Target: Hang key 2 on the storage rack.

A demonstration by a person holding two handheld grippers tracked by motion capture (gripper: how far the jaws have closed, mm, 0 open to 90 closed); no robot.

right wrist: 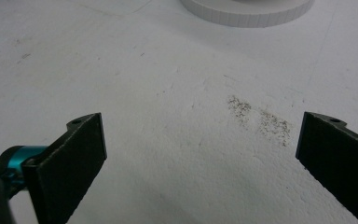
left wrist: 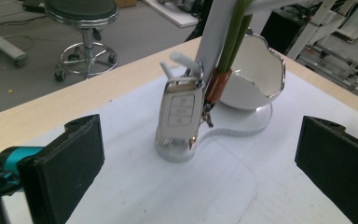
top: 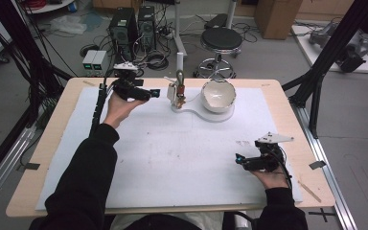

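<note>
1. Now, at the far side of the desk (top: pixel 278 103), we see the left gripper (top: pixel 154 93) held level just beside a white stand (top: pixel 202 115), its jaws wide apart and empty.
2. On that stand hangs a car key fob (left wrist: pixel 181 112), silver-edged with a white face, upright against the stand's white post (left wrist: pixel 216 37); a small orange tag (left wrist: pixel 216 86) and green stems sit just behind it.
3. To the stand's other side, a white bowl (top: pixel 217 95) with a chipped-looking rim rests on the same base, touching nothing the jaws reach.
4. Well back from the stand, near the person's edge of the desk, we find the right gripper (top: pixel 239 159) resting low over the white mat (right wrist: pixel 168 116), jaws likewise spread with nothing between them.
5. We judge the fob light, rigid and smooth-sided, so likely slippery under the black pads.
6. We would take it across its flat faces, low on the body, clear of the ring at the top.
7. We reckon a hard tug could tip the stand or jolt the fragile bowl, so a gentle lift off the hook seems called for.
</note>
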